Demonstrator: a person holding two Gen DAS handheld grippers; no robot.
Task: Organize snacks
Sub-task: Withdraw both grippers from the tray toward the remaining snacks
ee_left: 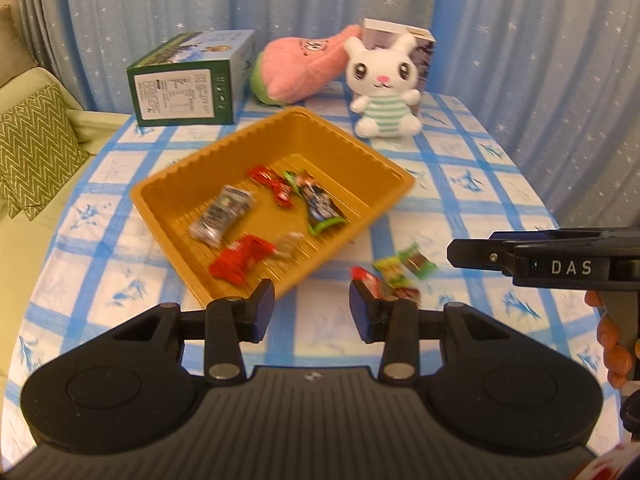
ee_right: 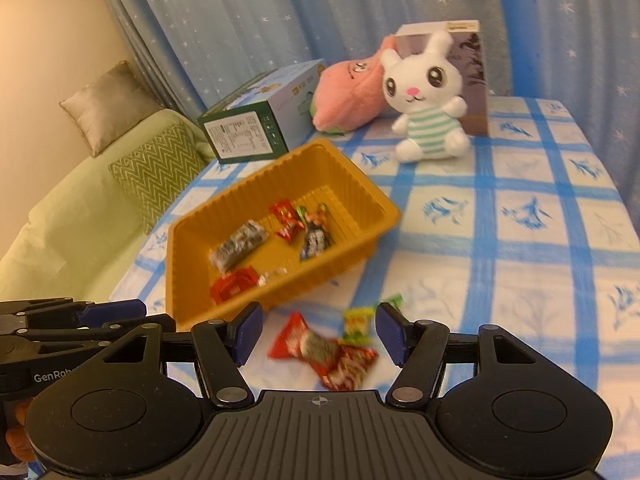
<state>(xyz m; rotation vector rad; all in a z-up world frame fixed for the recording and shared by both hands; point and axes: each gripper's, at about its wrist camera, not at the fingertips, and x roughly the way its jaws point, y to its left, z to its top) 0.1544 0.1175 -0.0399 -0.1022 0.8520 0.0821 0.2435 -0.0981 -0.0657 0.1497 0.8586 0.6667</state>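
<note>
"das" on the right gripper (ee_left: 460,258); "genrob" on the left gripper (ee_right: 108,320).

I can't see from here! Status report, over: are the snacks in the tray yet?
Left gripper and right gripper open, empty. Some snacks in orange tray; loose snacks on tablecloth beside it. Nothing blocking.

Left claw (ee_left: 312,306), right claw (ee_right: 318,334): both agape.

Snack packets (ee_right: 324,350) beside orange tray (ee_right: 280,176)
</note>
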